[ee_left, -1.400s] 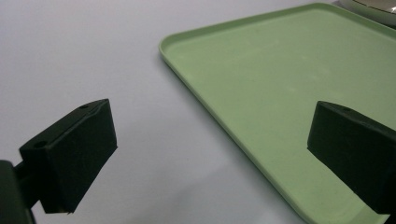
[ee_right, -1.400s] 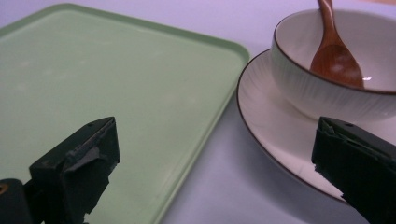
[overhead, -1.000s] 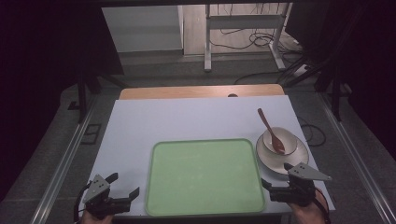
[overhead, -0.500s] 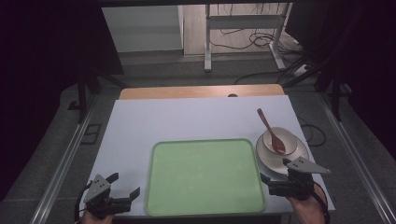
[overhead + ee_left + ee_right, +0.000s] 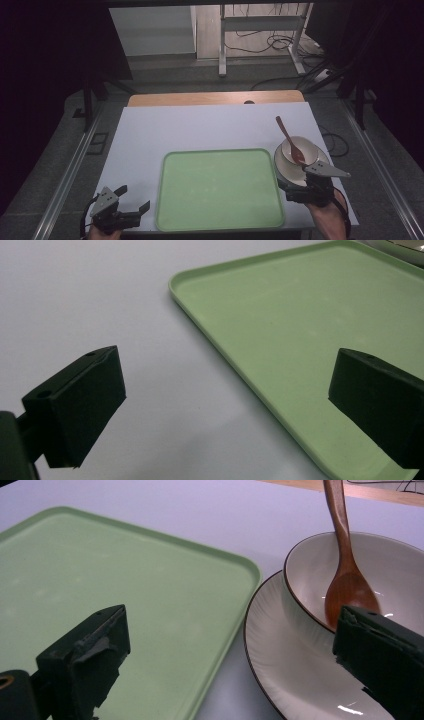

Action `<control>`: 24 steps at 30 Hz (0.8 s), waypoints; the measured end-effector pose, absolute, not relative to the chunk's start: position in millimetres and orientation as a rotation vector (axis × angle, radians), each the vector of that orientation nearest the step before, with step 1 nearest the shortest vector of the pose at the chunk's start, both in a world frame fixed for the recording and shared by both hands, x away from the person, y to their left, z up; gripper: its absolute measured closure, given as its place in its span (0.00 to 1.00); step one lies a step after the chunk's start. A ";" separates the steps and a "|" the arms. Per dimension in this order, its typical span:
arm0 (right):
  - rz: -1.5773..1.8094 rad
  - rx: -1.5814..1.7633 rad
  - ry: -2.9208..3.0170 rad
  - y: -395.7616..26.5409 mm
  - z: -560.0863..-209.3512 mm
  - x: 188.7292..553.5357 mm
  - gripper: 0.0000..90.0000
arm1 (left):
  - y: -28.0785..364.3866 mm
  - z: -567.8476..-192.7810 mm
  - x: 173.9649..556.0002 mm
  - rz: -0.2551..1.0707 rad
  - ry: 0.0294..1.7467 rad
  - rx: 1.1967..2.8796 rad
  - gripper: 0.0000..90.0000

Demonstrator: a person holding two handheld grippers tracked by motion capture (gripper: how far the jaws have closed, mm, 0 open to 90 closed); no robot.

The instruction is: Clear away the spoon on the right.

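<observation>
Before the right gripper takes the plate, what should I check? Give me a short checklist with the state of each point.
1. Right gripper open: ok, jaws stand wide apart.
2. Right gripper at the plate: ok, near rim lies between the jaws.
3. Bowl sits on the plate: ok.
4. Spoon steady: not ok, it leans loose in the bowl, handle over the rim.
5. Tray free: ok, nothing lies on it.
6. Left gripper out of the way: ok, open, at the tray's left corner.
</observation>
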State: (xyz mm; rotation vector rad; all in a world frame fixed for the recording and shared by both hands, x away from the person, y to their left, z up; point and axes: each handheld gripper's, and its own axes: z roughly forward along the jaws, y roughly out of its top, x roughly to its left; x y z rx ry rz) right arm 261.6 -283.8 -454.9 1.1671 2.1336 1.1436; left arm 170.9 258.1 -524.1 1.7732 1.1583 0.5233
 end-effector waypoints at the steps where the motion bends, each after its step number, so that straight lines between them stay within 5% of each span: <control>1: 1.142 1.168 2.132 -283.2 -454.5 262.4 0.02 | 258.1 -524.1 170.9 0.523 1.158 1.773 0.01; 24: 1.078 1.148 2.122 -280.8 -445.0 293.3 0.01 | 258.7 -524.0 170.7 0.524 1.162 1.771 0.01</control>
